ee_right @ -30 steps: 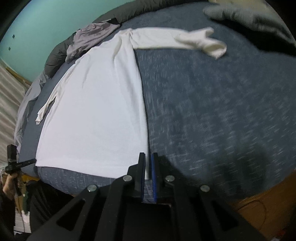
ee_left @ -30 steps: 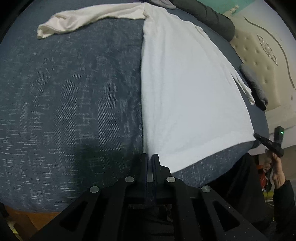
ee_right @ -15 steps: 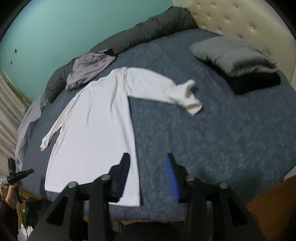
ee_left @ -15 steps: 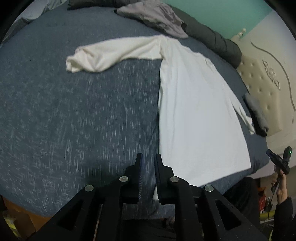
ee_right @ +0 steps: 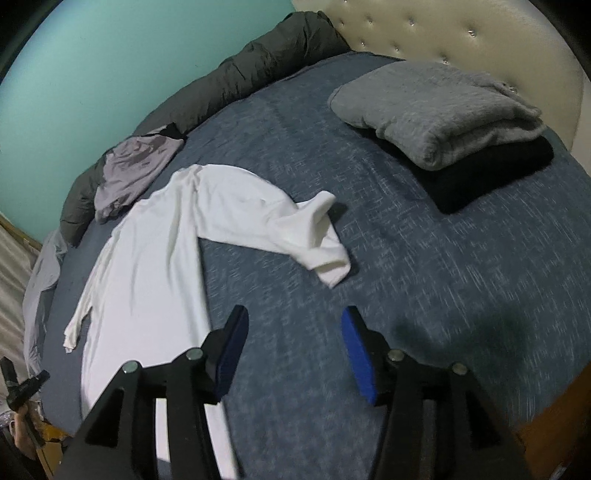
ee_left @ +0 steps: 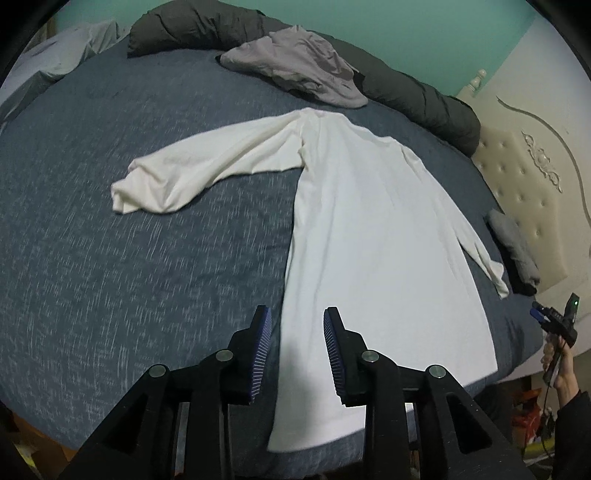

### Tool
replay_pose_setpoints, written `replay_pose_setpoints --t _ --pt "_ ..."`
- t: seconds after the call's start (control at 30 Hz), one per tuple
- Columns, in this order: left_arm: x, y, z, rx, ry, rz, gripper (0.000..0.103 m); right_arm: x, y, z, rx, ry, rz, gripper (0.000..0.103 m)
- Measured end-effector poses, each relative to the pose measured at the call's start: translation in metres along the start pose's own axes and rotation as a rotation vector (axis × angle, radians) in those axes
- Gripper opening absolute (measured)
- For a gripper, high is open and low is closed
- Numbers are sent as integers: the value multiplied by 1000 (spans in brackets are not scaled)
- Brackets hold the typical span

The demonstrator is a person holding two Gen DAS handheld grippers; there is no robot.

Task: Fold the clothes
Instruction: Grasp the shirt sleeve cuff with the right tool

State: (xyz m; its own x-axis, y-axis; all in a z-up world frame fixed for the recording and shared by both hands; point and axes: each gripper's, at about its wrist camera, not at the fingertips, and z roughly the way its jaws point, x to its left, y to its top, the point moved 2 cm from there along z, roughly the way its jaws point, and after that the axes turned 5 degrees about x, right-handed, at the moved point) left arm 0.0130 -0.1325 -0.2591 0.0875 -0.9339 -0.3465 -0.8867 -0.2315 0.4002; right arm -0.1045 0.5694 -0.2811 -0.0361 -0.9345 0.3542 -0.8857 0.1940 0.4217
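- Lying flat on the blue-grey bed (ee_left: 110,295), the white long-sleeved shirt (ee_left: 373,236) runs from the upper centre of the left wrist view down to the lower centre, its hem at the near edge of the mattress.
- One sleeve (ee_left: 192,170) stretches toward the left of that view, its cuff end bunched; the other sleeve (ee_left: 476,251) lies straight along the shirt's right side.
- Left tool (ee_left: 297,343): its jaws have just been opening and stand apart, above the shirt's lower left edge, with nothing pinched between them.
- Right tool (ee_right: 291,343): its jaws have just been opening and are spread wider, over bare bedding just right of the shirt's body, holding nothing.
- In the right wrist view the shirt (ee_right: 147,266) fills the left half, the bunched sleeve (ee_right: 295,225) reaching toward the centre.
- A crumpled lilac-grey garment (ee_left: 306,70) sits past the collar, against a dark rolled duvet (ee_left: 417,92) along the bed's far edge.
- A folded grey fleece (ee_right: 436,110) rests on a folded black garment (ee_right: 491,173) at the upper right of the right wrist view, near the cream tufted headboard (ee_right: 461,33).
- The right tool also shows small at the right edge of the left wrist view, gripped by a hand (ee_left: 561,373).
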Motion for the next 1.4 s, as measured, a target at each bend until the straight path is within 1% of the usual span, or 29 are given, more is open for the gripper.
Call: replay_pose_setpoints --t 0.17,0.33,0.4,0.5,0.63,0.7,0.77,0.8,0.83,0.87,0.9,0.93,0.97,1.03,1.1,1.2,1.4 --pt "-10 22 17 -48 -24 -41 33 1 22 28 21 -53 -56 53" --pt "-21 42 41 -76 -53 -64 33 -28 48 45 -19 -99 63 53" --pt "-25 49 55 -79 -56 -58 33 -37 55 59 1 -134 89 53" --pt "-30 59 78 -74 -54 -52 33 -38 60 76 30 -155 82 53" --pt "-34 66 108 -68 -57 -44 33 -35 63 105 91 -178 74 53" --pt "-38 69 122 -66 -57 -35 33 -32 62 112 97 -187 67 53" --pt "-40 70 131 -69 -60 -30 33 -26 61 116 100 -217 38 54" --pt "-41 71 136 -72 -63 -29 33 -23 61 116 97 -232 23 51" --pt "-43 71 140 -75 -66 -27 33 -20 61 115 91 -239 7 36" --pt "-44 71 145 -78 -69 -26 33 -16 59 114 91 -245 -3 28" --pt "-44 71 148 -83 -70 -26 33 -13 57 114 91 -250 -14 17" --pt "-45 70 151 -89 -72 -26 33 -9 55 114 91 -256 -25 10" --pt "-44 69 154 -94 -74 -28 33 -2 54 112 87 -267 -52 7" --pt "-44 67 158 -102 -81 -34 33 8 52 109 77 -287 -99 4" --pt "-42 63 162 -106 -83 -36 33 16 54 101 53 -293 -125 3" --pt "-39 57 167 -99 -89 -44 33 20 65 82 2 -300 -135 3" --pt "-34 50 168 -93 -94 -57 33 13 113 24 -121 -349 -137 3"
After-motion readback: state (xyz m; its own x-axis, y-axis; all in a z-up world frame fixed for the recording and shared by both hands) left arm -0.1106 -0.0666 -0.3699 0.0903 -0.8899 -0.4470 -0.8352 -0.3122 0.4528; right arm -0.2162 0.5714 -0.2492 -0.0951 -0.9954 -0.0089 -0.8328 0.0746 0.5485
